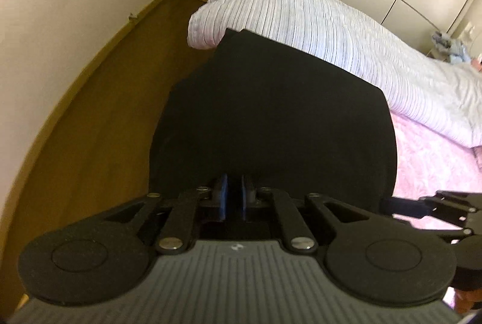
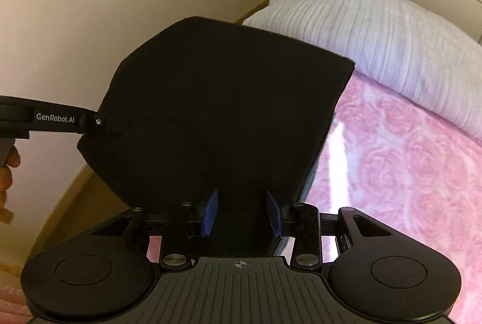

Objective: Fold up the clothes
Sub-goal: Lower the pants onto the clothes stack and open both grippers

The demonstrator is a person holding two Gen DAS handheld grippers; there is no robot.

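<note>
A black, smooth fabric garment (image 2: 223, 101) hangs above the pink rose-patterned bed (image 2: 406, 161), already doubled into a compact panel. The left hand-held gripper (image 1: 234, 197) is clenched on its near edge. The right hand-held gripper (image 2: 242, 212) is spread wide with cloth between its blue pads, gripping nothing; further folds or laying down may remain.

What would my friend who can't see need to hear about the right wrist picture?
A black cloth hangs between the right gripper's spread blue fingers. The left gripper pinches its left edge, above a pink bed.

One black garment (image 1: 271, 113) (two grippers).
</note>
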